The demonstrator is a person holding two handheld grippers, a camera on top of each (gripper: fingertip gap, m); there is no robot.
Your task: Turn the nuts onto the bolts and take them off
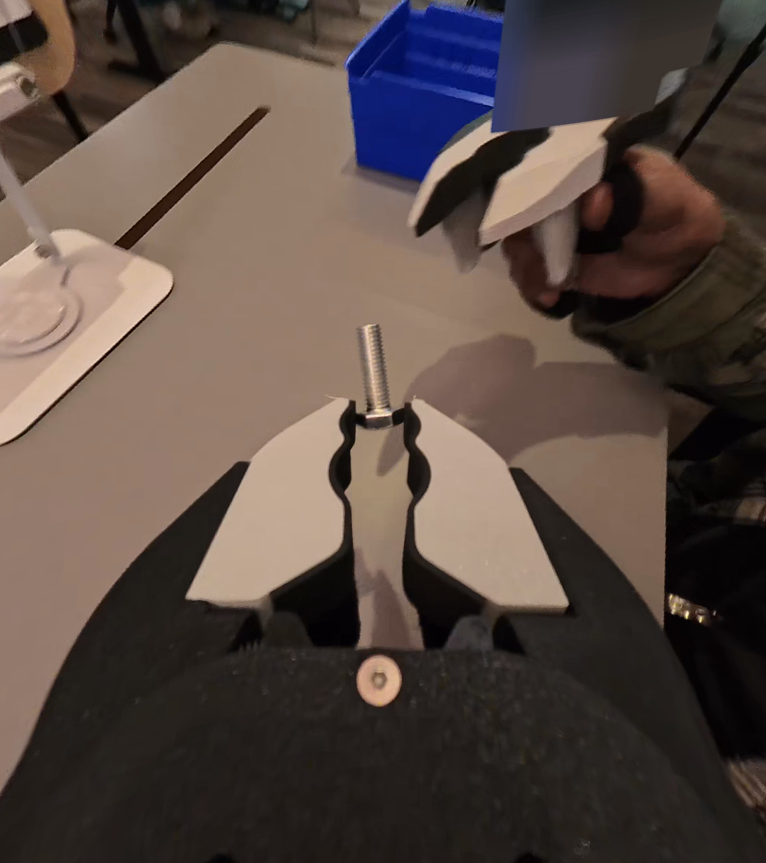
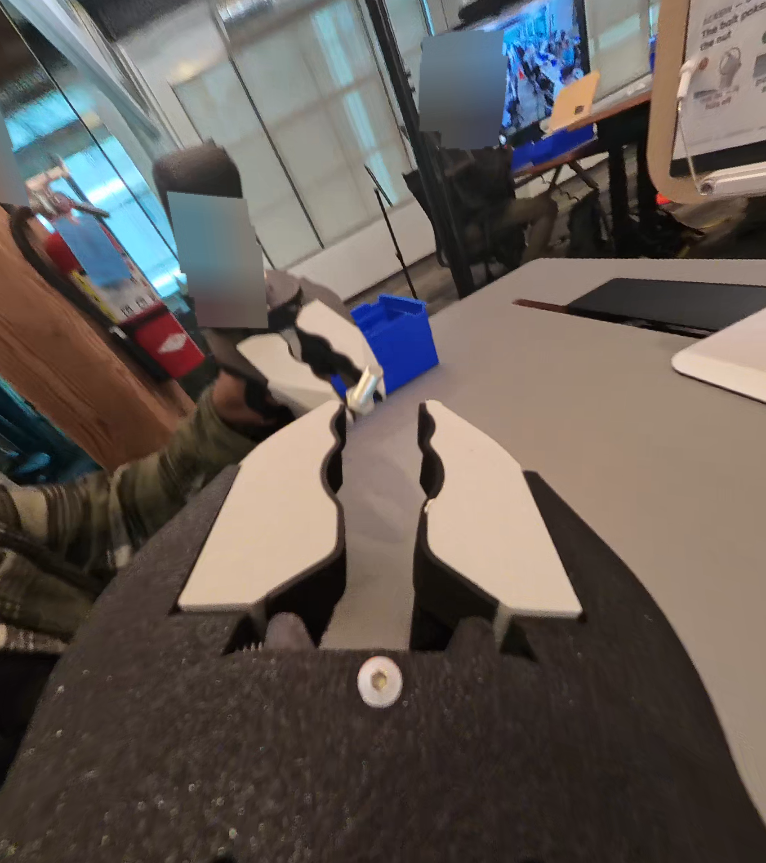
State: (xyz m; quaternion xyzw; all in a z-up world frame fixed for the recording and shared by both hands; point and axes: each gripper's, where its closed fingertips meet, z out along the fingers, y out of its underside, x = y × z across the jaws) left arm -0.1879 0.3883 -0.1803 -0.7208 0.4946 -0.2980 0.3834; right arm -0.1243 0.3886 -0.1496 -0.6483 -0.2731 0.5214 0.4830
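A silver bolt (image 1: pixel 372 364) is clamped by its hex head between the tips of my left gripper (image 1: pixel 377 411), with its threaded shaft pointing forward, away from the gripper, over the grey table (image 1: pixel 255 243). My right gripper (image 2: pixel 382 411) is open and empty. In the left wrist view the right gripper (image 1: pixel 453 224) hangs above the table to the upper right of the bolt, apart from it. In the right wrist view the left gripper (image 2: pixel 357 400) with the bolt (image 2: pixel 365 385) sits just beyond my left fingertip. No nut is in view.
A blue bin (image 1: pixel 400 121) stands at the table's far side, also seen in the right wrist view (image 2: pixel 400 341). A white stand with a flat base (image 1: pixel 59 327) is on the left. A dark slot (image 1: pixel 199 173) runs through the tabletop. People sit in the background. The gap from one gripper's tips to the other's is roughly 8 cm. The flat base (image 1: pixel 59 327) is about equally far from each gripper, around 35 cm.
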